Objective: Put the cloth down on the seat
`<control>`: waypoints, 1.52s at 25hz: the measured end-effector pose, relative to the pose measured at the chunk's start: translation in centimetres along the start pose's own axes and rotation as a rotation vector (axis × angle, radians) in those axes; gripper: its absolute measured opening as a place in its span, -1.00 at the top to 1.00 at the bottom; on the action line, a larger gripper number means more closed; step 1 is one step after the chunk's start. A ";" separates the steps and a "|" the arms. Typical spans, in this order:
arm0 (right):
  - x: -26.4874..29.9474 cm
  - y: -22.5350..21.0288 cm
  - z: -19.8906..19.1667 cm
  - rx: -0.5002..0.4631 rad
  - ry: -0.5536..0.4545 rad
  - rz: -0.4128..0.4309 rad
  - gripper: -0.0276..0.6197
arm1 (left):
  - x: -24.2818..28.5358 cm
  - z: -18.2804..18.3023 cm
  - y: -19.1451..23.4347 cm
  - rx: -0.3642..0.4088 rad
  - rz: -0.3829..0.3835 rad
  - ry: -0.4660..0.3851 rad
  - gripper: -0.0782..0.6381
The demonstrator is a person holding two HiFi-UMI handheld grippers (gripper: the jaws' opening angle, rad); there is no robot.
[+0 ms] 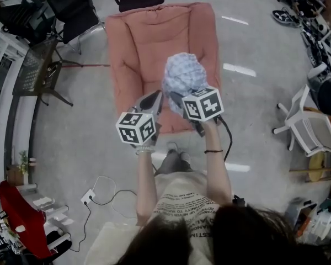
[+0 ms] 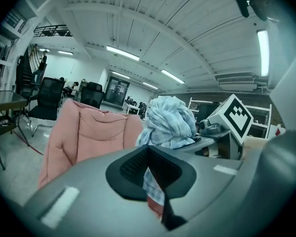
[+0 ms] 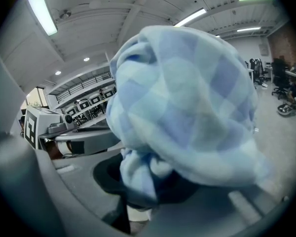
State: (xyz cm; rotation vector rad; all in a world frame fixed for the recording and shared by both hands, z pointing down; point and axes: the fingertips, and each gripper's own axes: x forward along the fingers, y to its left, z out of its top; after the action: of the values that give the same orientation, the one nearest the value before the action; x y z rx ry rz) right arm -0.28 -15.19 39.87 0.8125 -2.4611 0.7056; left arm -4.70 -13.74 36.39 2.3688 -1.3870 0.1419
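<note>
A bunched blue-and-white checked cloth hangs in the air above the pink cushioned seat. My right gripper is shut on its lower part; in the right gripper view the cloth fills most of the picture and bulges out over the right gripper. My left gripper points up at the cloth's lower left edge. In the left gripper view the left gripper has its pads almost together with a strip of checked fabric in the slit. The cloth and seat lie beyond.
Black office chairs stand behind the seat and a small dark side table to its left. A white chair is at the right. A cable and power strip lie on the floor near the person's feet.
</note>
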 end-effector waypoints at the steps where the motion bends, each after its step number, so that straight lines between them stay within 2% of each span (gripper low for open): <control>1: 0.4 -0.1 -0.2 0.001 0.009 0.000 0.52 | 0.2 -0.3 0.3 -0.004 0.002 0.009 0.79; 6: 2.6 -1.1 -0.3 0.025 0.037 -0.006 0.52 | 1.3 -0.8 2.7 -0.026 0.011 0.035 0.79; 16: 6.7 -3.7 0.4 0.100 0.061 -0.024 0.52 | 4.7 -1.0 6.6 -0.040 -0.029 0.100 0.79; 23: 8.9 -5.2 0.3 0.146 0.091 -0.045 0.52 | 6.3 -1.5 9.0 -0.089 -0.041 0.116 0.79; 33: 11.7 -5.8 -1.3 0.174 0.141 -0.022 0.52 | 7.3 -3.3 11.5 -0.136 -0.037 0.161 0.79; 38: 12.5 -7.1 -0.5 0.162 0.152 -0.002 0.52 | 8.0 -4.1 11.9 -0.159 -0.024 0.179 0.79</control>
State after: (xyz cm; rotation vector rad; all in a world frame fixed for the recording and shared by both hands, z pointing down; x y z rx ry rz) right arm -4.66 -24.95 49.50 0.7888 -2.2902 0.9399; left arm -10.44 -23.89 45.72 2.1843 -1.2383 0.2226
